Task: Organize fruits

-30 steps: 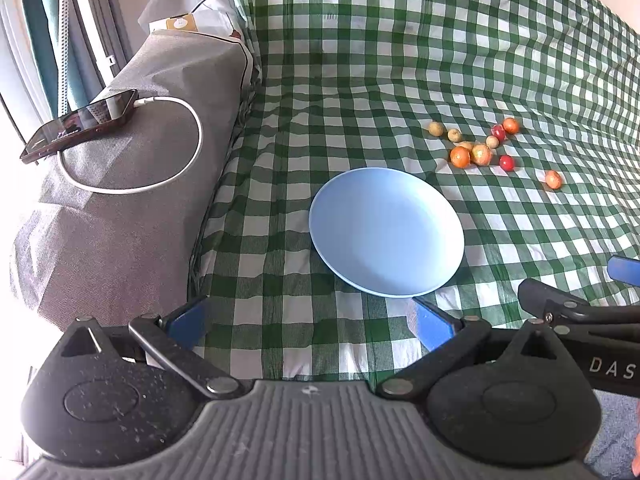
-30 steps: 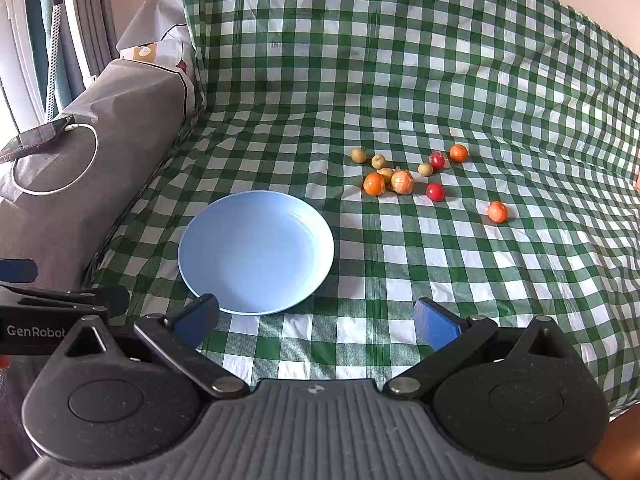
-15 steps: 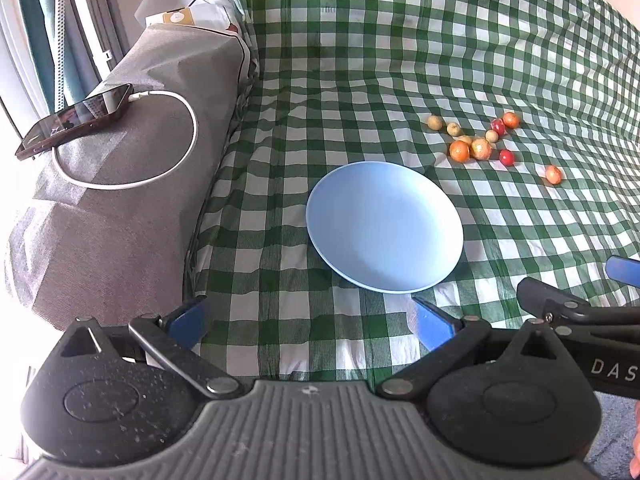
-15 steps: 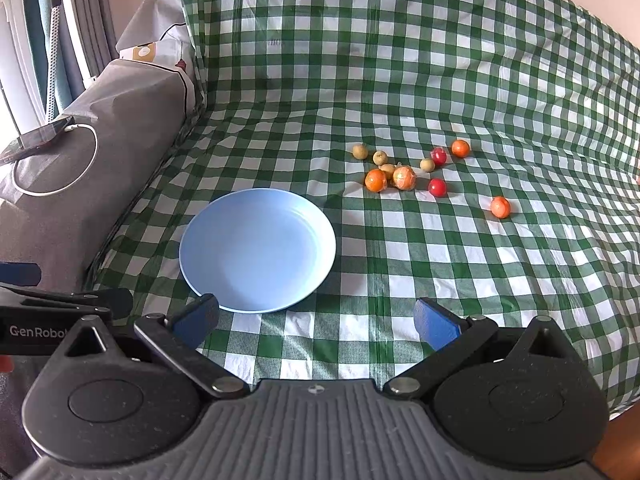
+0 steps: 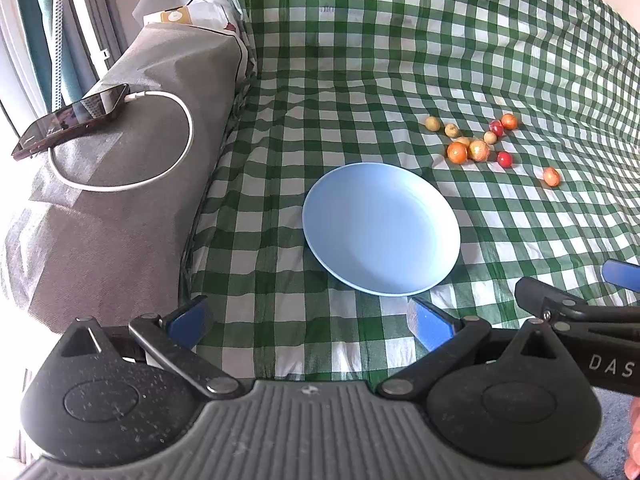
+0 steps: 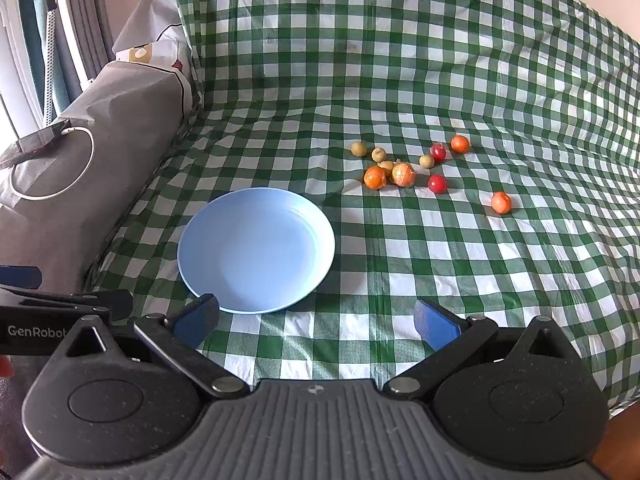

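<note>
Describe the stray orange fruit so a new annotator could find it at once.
Start at the blue plate on the green checked cloth; past its far right edge lies a cluster of small fruits. The lone orange fruit sits right of that cluster, apart from all the others and touching none.

Likely a home: sofa (image 5: 120,208) under checked cloth (image 5: 400,60), curtains (image 5: 36,32).

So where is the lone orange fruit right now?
In the right wrist view, the lone orange fruit lies on the checked cloth, right of the fruit cluster, far from the blue plate.
</note>
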The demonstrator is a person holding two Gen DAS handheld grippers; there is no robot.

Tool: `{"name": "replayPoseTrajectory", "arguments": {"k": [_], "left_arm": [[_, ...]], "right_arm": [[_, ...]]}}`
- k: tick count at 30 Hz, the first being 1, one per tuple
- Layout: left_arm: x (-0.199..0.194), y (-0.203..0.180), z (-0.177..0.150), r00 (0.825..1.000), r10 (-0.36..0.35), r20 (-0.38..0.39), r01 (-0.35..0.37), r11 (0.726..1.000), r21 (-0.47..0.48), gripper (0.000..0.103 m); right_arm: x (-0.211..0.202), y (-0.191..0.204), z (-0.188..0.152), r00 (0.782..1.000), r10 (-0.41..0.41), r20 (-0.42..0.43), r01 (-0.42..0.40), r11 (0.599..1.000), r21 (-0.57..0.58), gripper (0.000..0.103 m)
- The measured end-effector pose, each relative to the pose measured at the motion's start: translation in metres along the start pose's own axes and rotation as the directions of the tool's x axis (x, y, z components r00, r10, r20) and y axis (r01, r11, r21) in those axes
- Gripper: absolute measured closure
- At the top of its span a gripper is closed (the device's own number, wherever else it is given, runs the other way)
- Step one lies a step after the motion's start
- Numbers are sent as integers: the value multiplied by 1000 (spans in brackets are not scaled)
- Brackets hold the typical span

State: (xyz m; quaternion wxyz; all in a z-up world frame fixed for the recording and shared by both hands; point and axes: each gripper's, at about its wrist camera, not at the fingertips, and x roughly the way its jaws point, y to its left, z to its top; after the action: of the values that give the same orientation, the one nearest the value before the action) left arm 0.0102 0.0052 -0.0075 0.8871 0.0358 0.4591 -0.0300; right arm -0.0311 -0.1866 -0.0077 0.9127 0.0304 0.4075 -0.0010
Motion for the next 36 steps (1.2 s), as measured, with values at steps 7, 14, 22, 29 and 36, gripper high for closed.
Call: {"name": "replayPoseTrajectory", "arguments": {"k": [7, 14, 22, 29, 36], "left_arm": [[2, -7, 6, 1000, -11, 8, 11, 1000, 4, 0], [15, -27, 24, 999, -38, 22, 37, 998, 43, 0], [37, -68, 64, 996, -62, 66, 56, 994, 90, 0], [66, -112, 98, 991, -102, 86, 88, 984, 154, 0], [99, -155, 130, 979, -172, 112, 150, 972, 179, 0]], "right_arm": [[4, -8, 1, 999, -21, 42, 20, 1000, 17, 1], [15, -29, 8, 994, -77, 80, 73, 996, 51, 1], [39, -77, 17, 983, -150, 101, 136, 981, 139, 1], [65, -123, 24, 972, -219, 81, 201, 960, 193, 1], [93, -163, 27, 962, -265, 67, 243, 940, 240, 1]]}}
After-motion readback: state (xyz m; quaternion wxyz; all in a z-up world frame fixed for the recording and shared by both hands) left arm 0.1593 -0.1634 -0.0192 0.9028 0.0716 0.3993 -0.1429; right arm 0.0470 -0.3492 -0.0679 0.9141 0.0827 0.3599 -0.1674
